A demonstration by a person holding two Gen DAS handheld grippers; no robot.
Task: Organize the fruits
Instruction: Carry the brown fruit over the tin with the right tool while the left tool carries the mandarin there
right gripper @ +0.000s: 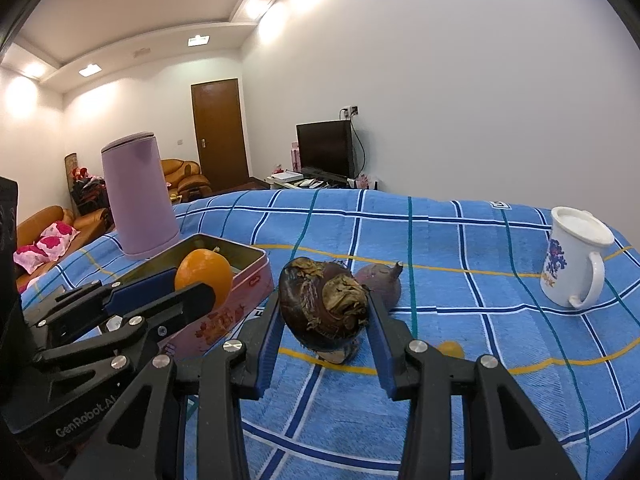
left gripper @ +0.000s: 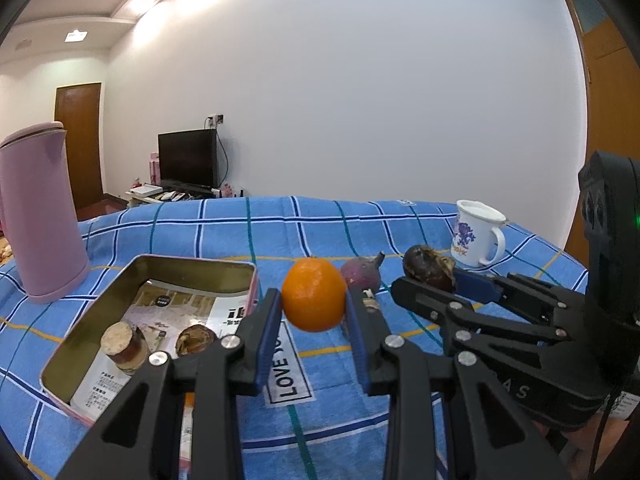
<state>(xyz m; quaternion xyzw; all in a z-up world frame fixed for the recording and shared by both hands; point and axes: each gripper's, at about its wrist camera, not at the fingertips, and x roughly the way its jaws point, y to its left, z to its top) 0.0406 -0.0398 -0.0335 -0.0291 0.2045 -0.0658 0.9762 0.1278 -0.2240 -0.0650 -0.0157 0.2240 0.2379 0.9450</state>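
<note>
Both claws loaded over the cloth [left gripper: 224, 236].
Our left claw [left gripper: 314, 312] clamps an orange [left gripper: 314, 295] beside the tin [left gripper: 192, 264]; our right claw [right gripper: 324, 316] clamps a dark fruit [right gripper: 324, 306].

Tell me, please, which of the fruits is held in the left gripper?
The orange, clamped between the left gripper pads; the dark brown fruit sits in the right gripper.

Gripped orange [left gripper: 313, 295], dark husked fruit [right gripper: 324, 307], both aloft
</note>
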